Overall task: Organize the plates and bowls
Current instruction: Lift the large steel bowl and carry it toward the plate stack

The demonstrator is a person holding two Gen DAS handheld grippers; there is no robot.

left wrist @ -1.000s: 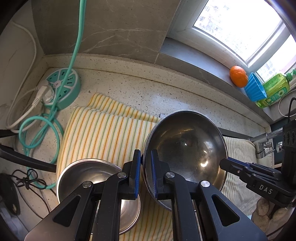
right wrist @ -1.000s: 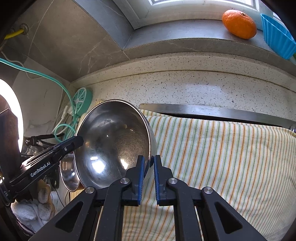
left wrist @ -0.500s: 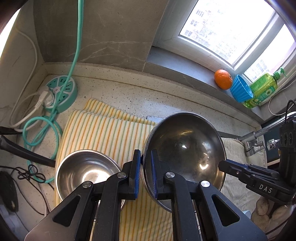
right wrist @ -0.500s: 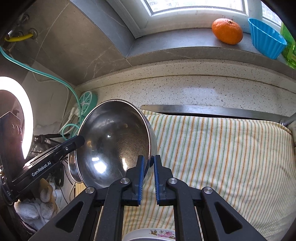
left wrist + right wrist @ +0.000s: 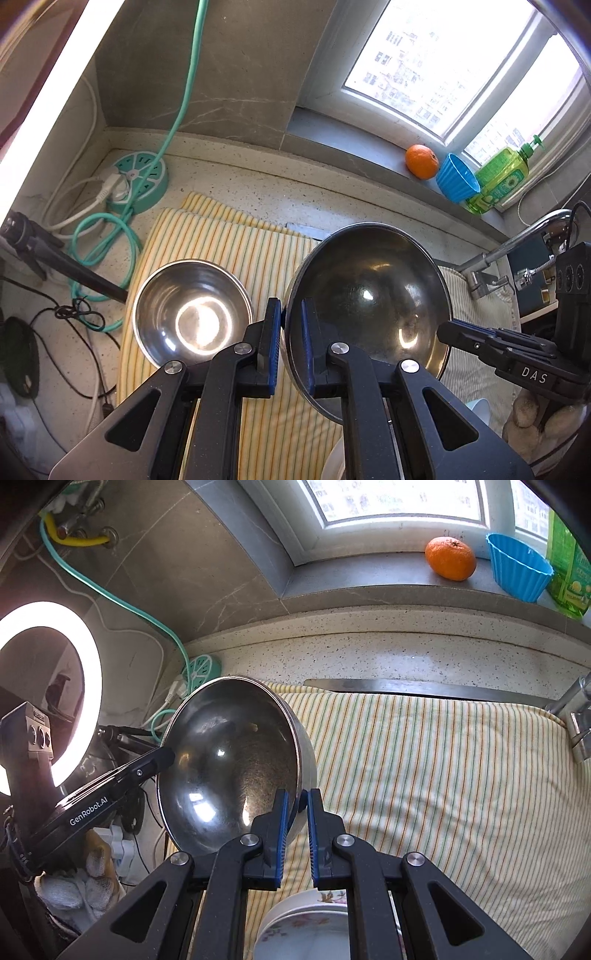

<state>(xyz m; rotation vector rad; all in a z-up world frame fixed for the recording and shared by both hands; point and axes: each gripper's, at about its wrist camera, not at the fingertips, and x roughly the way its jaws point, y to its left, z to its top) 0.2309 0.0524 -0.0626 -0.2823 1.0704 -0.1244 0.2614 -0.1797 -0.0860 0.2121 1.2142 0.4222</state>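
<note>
Together, my left gripper and right gripper clamp opposite rims of the large steel bowl, held tilted at centre frame.
Lower left, a smaller steel bowl sits on the striped cloth; a floral dish lies at the bottom edge under my right fingers, an orange and blue cup on the sill upper right.

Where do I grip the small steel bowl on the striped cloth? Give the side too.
Small steel bowl: pinch its thin rim from above, one finger inside, one outside. It sits upright, mouth up; the smooth round wall likely offers nothing else.
</note>
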